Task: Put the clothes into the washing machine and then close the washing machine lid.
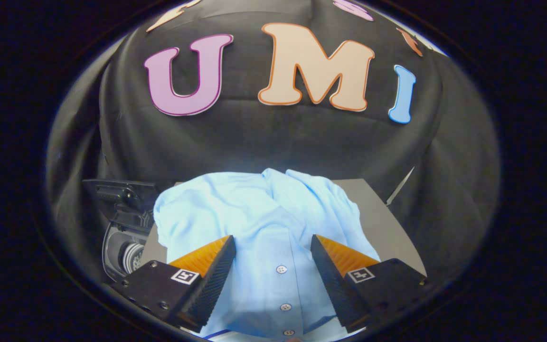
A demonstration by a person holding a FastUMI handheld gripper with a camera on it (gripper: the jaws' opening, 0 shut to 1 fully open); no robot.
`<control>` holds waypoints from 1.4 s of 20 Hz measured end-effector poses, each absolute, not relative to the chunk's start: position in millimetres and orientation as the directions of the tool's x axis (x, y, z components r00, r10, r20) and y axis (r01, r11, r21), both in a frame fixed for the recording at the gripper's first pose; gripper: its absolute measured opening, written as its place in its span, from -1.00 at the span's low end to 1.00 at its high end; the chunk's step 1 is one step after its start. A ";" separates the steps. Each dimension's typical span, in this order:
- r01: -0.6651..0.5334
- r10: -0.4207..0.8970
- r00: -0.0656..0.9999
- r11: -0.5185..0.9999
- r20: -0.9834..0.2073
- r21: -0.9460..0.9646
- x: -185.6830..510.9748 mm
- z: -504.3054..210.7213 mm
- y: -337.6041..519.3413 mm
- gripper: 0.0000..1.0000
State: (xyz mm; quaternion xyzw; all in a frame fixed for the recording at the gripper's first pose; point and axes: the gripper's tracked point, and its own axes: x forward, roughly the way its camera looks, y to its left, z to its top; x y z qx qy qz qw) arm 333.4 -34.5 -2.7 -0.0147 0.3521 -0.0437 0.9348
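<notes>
A light blue buttoned shirt (259,213) lies crumpled on a grey table (382,213), its button placket running between my fingers. My gripper (273,244) hovers over the shirt with its fingers spread wide apart, open, nothing pressed between them. To the left of the shirt, beside the left finger, stands the washing machine (121,228). Its dark lid is raised and the round drum opening (131,256) shows below it.
The black cloth wall of the booth hangs close behind the table. The table's right edge (399,187) ends near the cloth. Bare grey tabletop lies to the right of the shirt.
</notes>
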 end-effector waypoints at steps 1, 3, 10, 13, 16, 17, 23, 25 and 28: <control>0.081 -0.083 0.746 0.996 -0.660 -0.033 335.0 -2.3 -34.8 0.93; 0.117 -0.084 0.743 0.993 -0.664 0.006 335.1 -5.3 -39.1 0.70; 0.126 -0.043 0.795 0.988 -0.605 0.095 325.4 1.1 -39.5 -0.73; 0.109 0.011 0.840 0.976 -0.542 0.188 312.8 12.8 -32.3 -0.87; 0.111 0.017 0.859 0.970 -0.511 0.218 301.3 33.4 -33.0 -0.93; 0.109 0.007 0.865 0.973 -0.501 0.203 296.7 41.9 -35.7 -0.93; 0.087 0.000 0.904 0.979 -0.427 0.184 279.4 109.4 -19.8 -0.93; 0.073 0.003 0.915 0.982 -0.404 0.173 276.3 130.8 -6.4 -0.94; 0.039 0.021 0.928 0.987 -0.373 0.153 273.1 156.5 22.3 -0.94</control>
